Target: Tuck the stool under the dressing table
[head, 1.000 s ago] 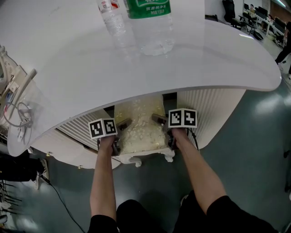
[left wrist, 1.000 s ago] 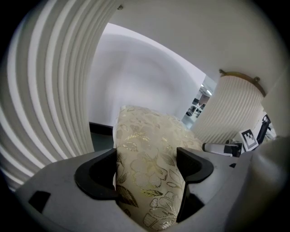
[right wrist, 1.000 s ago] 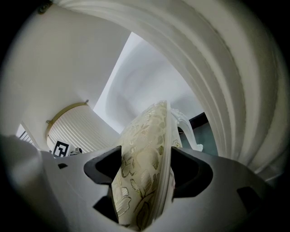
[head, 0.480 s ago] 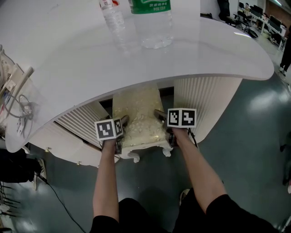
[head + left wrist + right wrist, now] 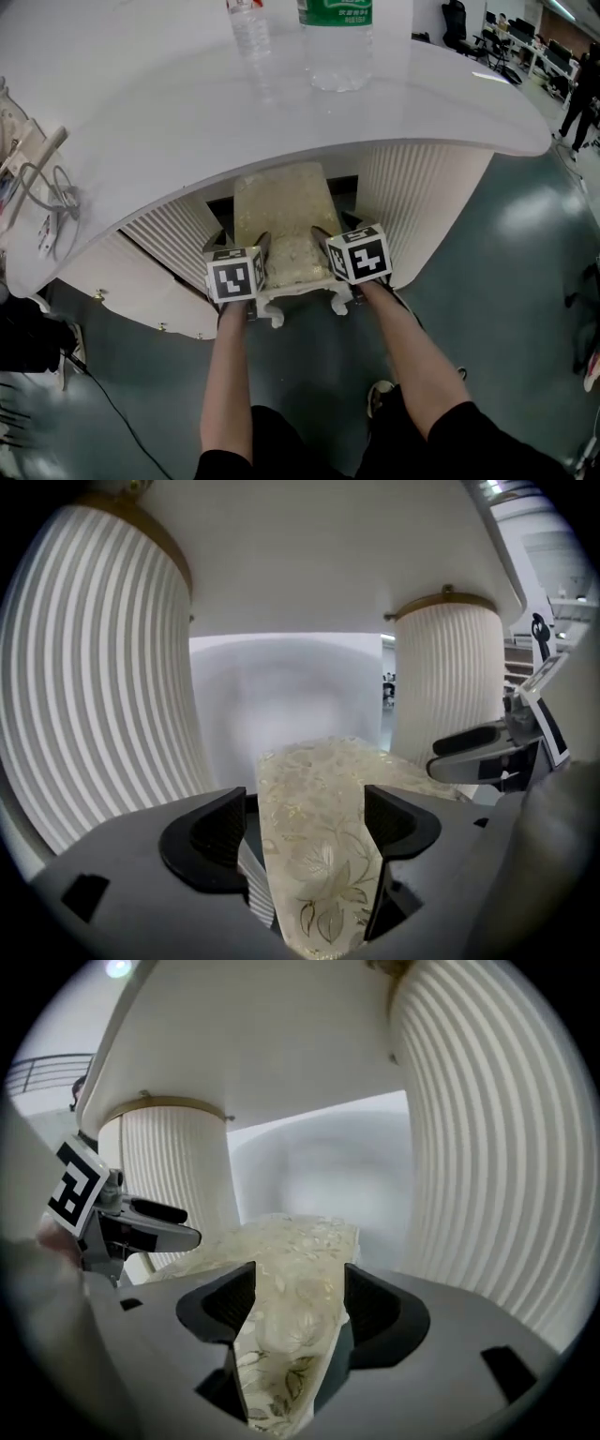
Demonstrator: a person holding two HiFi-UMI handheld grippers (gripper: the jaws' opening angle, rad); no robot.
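**A:** Where's the stool (image 5: pixel 281 220)?

**B:** Partly under the worktop (image 5: pixel 169 131), between its ribbed pedestals (image 5: pixel 178 246), with the near end sticking out. The left claw (image 5: pixel 305 829) pinches the left seat edge and the right claw (image 5: pixel 298 1302) pinches the right.

**A:** How will it handle?

**B:** The padding looks soft and may give in the pinch. The frame seems stiff and fairly light. I'd hold both sides and push evenly.

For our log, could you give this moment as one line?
left hand-held gripper, right hand-held gripper: shut on stool | stool: partly under dressing table
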